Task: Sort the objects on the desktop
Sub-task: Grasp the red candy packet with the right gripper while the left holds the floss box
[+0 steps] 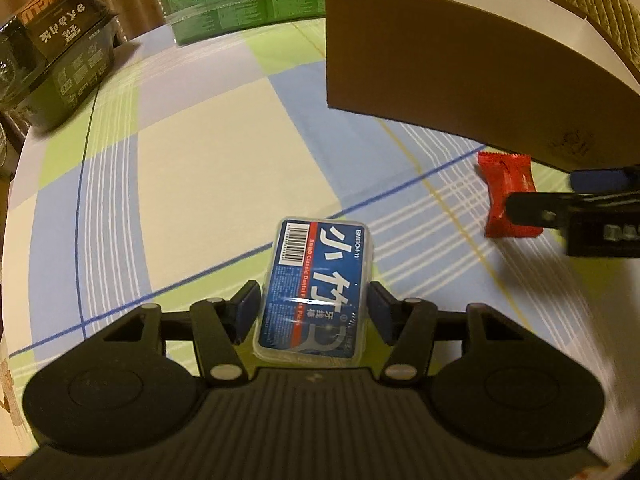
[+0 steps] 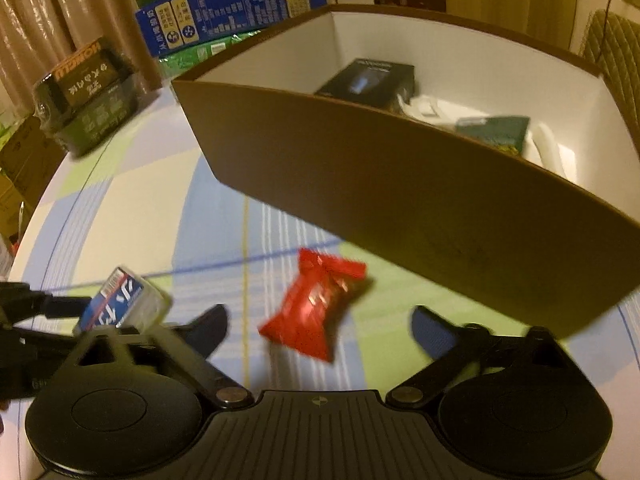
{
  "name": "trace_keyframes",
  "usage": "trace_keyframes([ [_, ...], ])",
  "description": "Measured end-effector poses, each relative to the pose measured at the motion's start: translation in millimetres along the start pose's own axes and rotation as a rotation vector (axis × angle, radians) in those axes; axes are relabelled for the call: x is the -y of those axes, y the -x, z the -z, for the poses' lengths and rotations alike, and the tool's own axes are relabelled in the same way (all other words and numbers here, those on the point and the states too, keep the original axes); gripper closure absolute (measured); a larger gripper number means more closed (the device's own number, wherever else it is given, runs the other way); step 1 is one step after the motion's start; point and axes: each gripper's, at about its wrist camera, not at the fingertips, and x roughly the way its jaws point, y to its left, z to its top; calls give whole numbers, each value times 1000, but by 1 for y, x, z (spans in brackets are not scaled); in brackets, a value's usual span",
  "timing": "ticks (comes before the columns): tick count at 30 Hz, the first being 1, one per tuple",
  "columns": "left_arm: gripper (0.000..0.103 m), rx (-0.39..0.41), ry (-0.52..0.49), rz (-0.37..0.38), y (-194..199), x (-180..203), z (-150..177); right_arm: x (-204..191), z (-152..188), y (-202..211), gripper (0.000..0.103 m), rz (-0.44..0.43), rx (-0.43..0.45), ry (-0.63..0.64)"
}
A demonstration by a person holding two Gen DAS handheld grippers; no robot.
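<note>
The left gripper (image 1: pixel 312 308) had its jaws clamped on the long sides of a dental floss pick box (image 1: pixel 314 288) at the lower centre of the left wrist view, gripping only its near half, so the far end jutted forward and could pivot or slip out if swung quickly toward the cardboard box (image 1: pixel 440 80) at the upper right. The right gripper (image 2: pixel 320 330) held its jaws wide apart around a red candy wrapper (image 2: pixel 316 304) in the lower middle of its view, nothing yet clamped; the slick, crinkled packet could squirt sideways or be pinched only by a twisted end if the jaws closed off-centre. The blur there suggested motion, and the two grippers were near each other, so a collision seemed possible. On the checked tabletop (image 1: pixel 200 160) I counted one floss box and one candy loose; inside the cardboard box, one dark carton (image 2: pixel 366 80), one green packet (image 2: pixel 494 130) and some white items I could not count.
</note>
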Motion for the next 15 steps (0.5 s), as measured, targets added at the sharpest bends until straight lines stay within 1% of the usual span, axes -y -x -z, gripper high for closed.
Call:
trace_keyframes([
  [3,49,10,-6,3,-2,3,-3,-5,-5,-13,24,31,-10,5],
  [5,49,10,-7,6,-5,4,-5,-6,-7,-21,31,37,-16,12],
  [7,49,9,-4,6,-4,6,-6,-7,-7,-26,53,38,-23,32],
  [8,50,9,-4,7,-4,5,-6,-6,-6,-29,58,36,-35,45],
  [10,50,10,-3,9,-4,6,-6,-4,-4,-29,73,14,-45,54],
  [15,50,4,-15,23,2,16,0,1,6,-18,74,-25,-71,131],
])
